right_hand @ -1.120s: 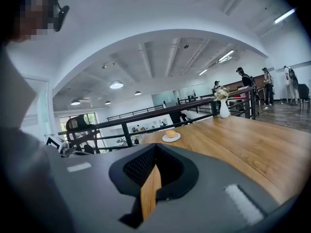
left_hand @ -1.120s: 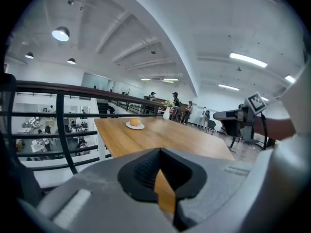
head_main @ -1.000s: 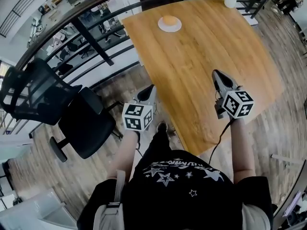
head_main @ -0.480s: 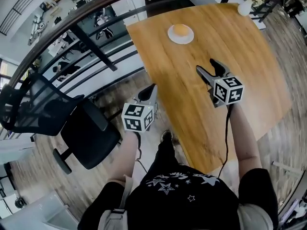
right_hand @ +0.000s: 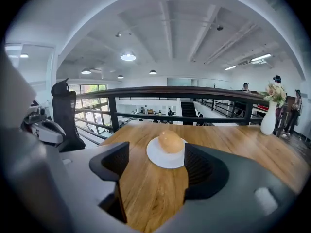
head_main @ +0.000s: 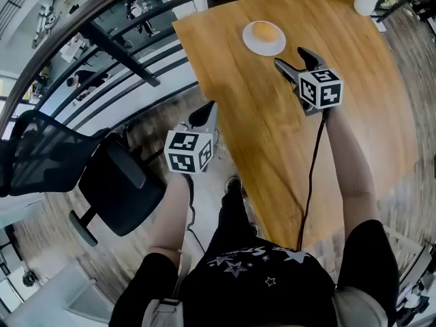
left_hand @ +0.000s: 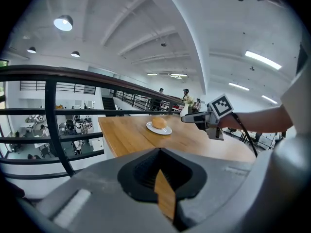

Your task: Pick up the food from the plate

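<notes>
A round golden bun (head_main: 264,30) sits centred on a white plate (head_main: 253,44).

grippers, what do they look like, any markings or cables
The left gripper and right gripper are grey two-jaw clamps with dark ribbed pads, each carrying a white cube of black square markers and trailing a black cable. The right jaws are opening, nothing between them. The person wears a black star-printed T-shirt.

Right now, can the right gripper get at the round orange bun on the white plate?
Probably yes. The right gripper points at the orange bun, jaws opening with nothing between them; only bare wooden table lies ahead.
</notes>
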Action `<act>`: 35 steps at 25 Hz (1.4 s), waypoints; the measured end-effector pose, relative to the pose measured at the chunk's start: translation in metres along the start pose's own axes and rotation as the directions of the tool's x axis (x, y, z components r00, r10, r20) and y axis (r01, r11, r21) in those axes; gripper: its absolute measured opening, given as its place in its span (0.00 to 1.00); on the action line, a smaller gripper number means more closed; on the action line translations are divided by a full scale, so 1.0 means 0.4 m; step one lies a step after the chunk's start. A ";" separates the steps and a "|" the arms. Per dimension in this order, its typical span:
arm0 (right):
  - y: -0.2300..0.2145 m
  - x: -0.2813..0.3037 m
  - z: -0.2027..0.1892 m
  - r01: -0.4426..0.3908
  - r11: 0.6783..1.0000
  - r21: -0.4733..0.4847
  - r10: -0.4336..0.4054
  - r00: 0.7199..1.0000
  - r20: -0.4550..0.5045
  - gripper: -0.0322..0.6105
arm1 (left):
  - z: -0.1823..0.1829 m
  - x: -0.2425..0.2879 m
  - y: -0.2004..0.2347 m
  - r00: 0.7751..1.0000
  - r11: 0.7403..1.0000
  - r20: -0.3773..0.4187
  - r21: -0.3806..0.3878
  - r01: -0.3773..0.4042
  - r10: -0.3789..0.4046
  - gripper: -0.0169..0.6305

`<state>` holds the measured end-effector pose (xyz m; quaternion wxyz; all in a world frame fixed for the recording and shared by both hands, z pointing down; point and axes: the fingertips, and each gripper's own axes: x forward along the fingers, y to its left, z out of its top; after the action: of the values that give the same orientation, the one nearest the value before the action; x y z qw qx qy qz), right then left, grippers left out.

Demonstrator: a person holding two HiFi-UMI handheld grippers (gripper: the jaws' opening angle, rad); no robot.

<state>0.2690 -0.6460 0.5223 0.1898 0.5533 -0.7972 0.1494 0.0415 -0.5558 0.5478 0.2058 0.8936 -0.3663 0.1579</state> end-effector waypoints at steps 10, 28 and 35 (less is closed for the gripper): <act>-0.070 0.230 0.000 0.003 0.987 -0.160 -0.019 0.995 -0.097 0.63 | -0.020 0.083 0.017 0.999 1.000 -0.033 0.008 0.017 -0.017 0.03; -0.112 0.400 -0.054 -0.064 0.972 -0.228 -0.001 0.961 -0.277 0.66 | -0.040 0.121 0.039 0.999 1.000 -0.053 0.012 0.010 -0.009 0.03; -0.104 0.400 -0.069 -0.044 0.972 -0.233 -0.028 0.954 -0.298 0.62 | -0.049 0.116 0.054 0.999 1.000 -0.049 -0.002 0.011 -0.011 0.03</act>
<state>0.2612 -0.7798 0.6228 0.3723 0.4943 -0.7737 0.1361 0.0550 -0.5878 0.5902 0.2162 0.8913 -0.3562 0.1786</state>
